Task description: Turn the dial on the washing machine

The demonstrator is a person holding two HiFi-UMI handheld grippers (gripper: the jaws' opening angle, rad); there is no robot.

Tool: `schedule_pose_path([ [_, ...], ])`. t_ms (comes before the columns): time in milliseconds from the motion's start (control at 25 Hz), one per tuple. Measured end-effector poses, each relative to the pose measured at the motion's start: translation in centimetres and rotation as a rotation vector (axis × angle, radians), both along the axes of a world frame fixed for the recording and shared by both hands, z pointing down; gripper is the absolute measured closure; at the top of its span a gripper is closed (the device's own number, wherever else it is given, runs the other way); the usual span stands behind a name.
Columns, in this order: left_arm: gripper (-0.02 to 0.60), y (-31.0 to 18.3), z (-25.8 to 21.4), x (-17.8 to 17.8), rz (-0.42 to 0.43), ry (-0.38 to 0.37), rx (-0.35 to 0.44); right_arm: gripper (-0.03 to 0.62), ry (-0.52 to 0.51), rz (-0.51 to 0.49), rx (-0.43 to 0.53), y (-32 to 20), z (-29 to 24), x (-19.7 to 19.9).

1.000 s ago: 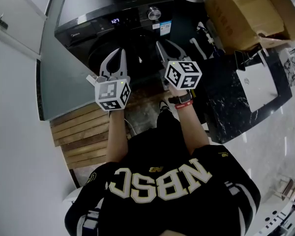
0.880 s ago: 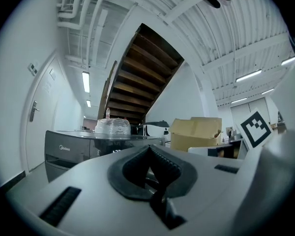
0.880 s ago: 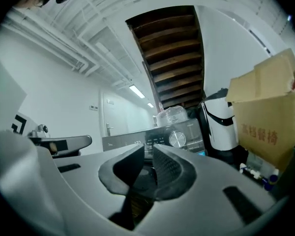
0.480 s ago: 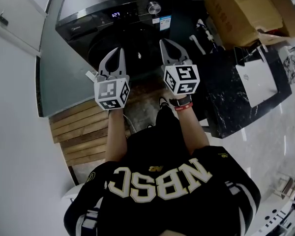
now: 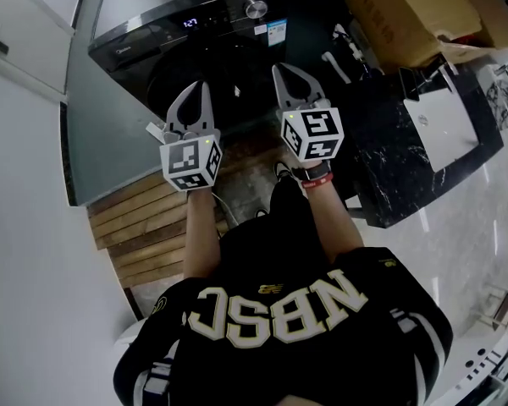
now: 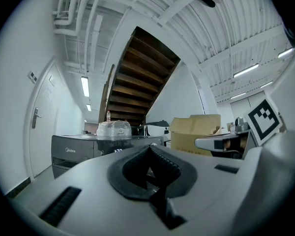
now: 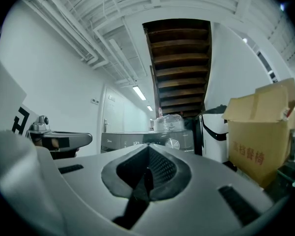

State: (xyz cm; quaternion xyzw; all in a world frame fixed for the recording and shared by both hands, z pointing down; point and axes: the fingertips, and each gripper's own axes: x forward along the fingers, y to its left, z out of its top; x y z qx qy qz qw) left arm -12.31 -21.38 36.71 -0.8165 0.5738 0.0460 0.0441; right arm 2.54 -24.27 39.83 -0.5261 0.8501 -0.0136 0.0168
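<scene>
The dark washing machine (image 5: 165,36) stands ahead of me, with its silver dial (image 5: 256,7) on the panel to the right of a lit display (image 5: 190,23). My left gripper (image 5: 200,87) is shut and empty, held in front of the round door, short of the panel. My right gripper (image 5: 281,68) is also shut and empty, below the dial and apart from it. In the right gripper view the dial (image 7: 173,144) shows just right of the closed jaw tips (image 7: 148,145). The left gripper view shows its shut jaws (image 6: 150,147) covering most of the machine (image 6: 71,151).
A big cardboard box (image 5: 415,15) stands to the right of the machine. A black marble-patterned counter (image 5: 398,167) with a white sheet (image 5: 444,142) is on my right. Wooden slats (image 5: 144,227) lie on the floor at left, beside a white wall (image 5: 25,184).
The right gripper's jaws have come together and its marker cube has rolled a little. In the head view the washing machine now sits higher, so the dial is slightly farther from the jaw tips.
</scene>
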Motion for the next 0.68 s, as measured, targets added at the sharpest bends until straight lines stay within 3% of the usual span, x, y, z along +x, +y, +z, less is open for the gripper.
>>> schedule_pose_path([
  [160, 0.568, 0.0, 0.1, 0.4, 0.001, -0.025, -0.001, 0.586, -0.067, -0.02, -0.043, 0.1, 0.1, 0.0],
  [680, 0.568, -1.4, 0.4, 0.5, 0.011, -0.019, 0.002, 0.586, -0.022, -0.049, -0.052, -1.5, 1.3, -1.1],
])
